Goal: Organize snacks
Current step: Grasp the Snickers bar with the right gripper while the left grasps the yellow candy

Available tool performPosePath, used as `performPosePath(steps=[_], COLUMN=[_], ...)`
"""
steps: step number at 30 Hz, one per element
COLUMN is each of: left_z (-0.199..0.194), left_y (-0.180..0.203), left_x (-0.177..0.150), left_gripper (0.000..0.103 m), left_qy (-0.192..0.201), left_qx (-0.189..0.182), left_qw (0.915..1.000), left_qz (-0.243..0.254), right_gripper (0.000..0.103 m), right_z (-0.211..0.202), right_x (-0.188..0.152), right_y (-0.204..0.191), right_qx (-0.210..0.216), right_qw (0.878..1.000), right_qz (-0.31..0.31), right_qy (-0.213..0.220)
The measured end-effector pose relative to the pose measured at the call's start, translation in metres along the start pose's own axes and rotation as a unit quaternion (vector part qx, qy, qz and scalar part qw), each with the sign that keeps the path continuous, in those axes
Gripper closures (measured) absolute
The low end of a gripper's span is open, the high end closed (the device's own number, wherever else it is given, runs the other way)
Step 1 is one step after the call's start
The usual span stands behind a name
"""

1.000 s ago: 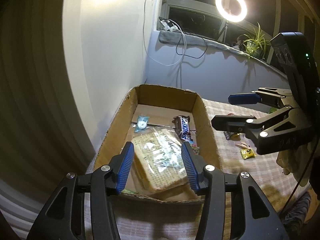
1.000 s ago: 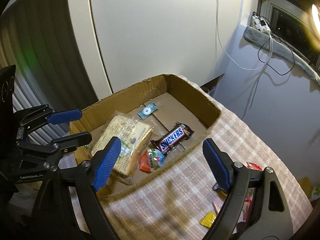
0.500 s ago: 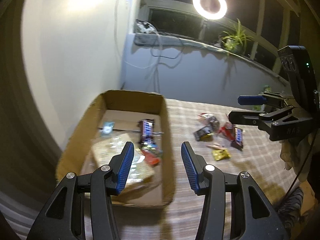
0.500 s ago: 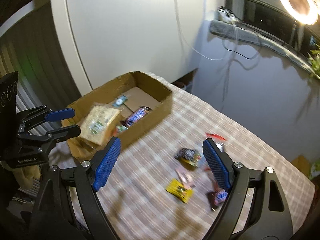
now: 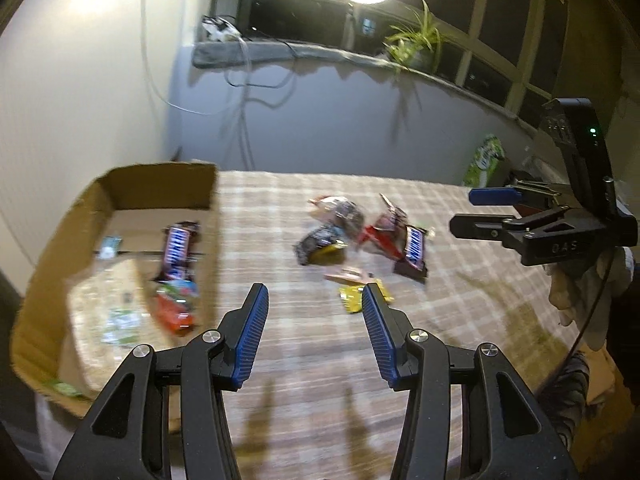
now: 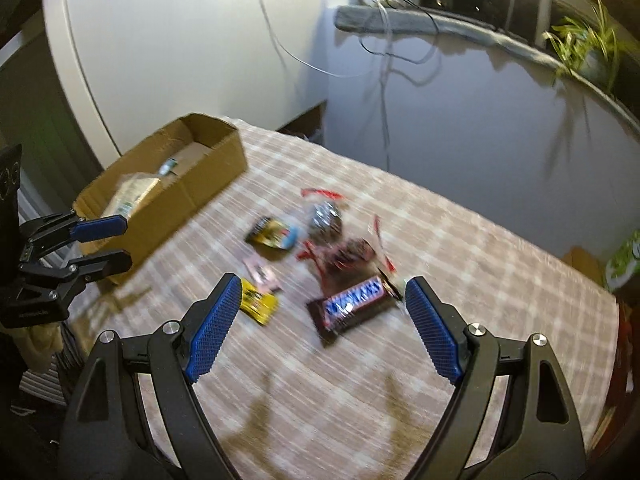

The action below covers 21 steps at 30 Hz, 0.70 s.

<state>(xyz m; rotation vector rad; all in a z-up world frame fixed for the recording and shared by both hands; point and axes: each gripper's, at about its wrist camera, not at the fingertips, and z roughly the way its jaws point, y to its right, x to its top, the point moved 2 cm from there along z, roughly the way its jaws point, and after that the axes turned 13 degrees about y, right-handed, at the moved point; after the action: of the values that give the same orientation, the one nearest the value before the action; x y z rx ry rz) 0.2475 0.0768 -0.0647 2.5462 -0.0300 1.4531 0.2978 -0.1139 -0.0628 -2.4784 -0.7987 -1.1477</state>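
several loose snacks are lying in a cluster on the checked tablecloth (image 6: pixel 460 264), the snickers bar (image 6: pixel 352 306) nearest me, well apart from the cardboard box (image 5: pixel 52 240) already holding some. i'm hovering the right gripper (image 6: pixel 316 328), jaws apart and empty, just short of that bar. next i'm judging it needs lowering to straddle it, while the left gripper (image 5: pixel 314 330) is waiting open, empty.
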Motion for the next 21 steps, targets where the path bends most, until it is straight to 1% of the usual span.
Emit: performPosePath(steps=[4,8,11,13,15,18,21], left_z=[0.02,0.04,0.054,0.061,0.068,0.077,0.086], left_y=[0.015,0.026,0.031,0.034,0.037,0.041,0.039], left_x=[-0.005,-0.009,-0.012,-0.013,-0.015,-0.015,-0.014], left_gripper=[0.056,0.056,0.056,0.056,0.056,0.056,0.056], left_qy=[-0.024,-0.044,-0.06,-0.066,-0.074,-0.082,-0.087], left_qx=[-0.022,-0.034,-0.043,-0.045,-0.047,-0.053,-0.055], left_qw=[0.9995,0.9984,0.9972,0.9965,0.9956,0.9942,0.9939], left_qz=[0.005,0.01,0.015,0.024,0.034,0.043,0.04], right_gripper=[0.017,0.017,0.025,0.026,0.031,0.033,0.034], right_z=[0.01,0.027,0.039,0.048,0.054,0.062,0.07], right_x=[-0.014,-0.025,-0.029,-0.032,-0.032,-0.032,-0.03], right_y=[0.01,0.019,0.026,0.03,0.032,0.035,0.038], right_qx=[0.002,-0.002,0.004,0.005,0.007,-0.004,-0.014], right_qw=[0.999,0.998,0.994,0.992,0.99,0.988,0.987], right_qz=[0.026,0.059,0.093,0.115,0.127,0.136,0.144], right_qy=[-0.019,-0.038,-0.049,-0.057,-0.062,-0.066,-0.069])
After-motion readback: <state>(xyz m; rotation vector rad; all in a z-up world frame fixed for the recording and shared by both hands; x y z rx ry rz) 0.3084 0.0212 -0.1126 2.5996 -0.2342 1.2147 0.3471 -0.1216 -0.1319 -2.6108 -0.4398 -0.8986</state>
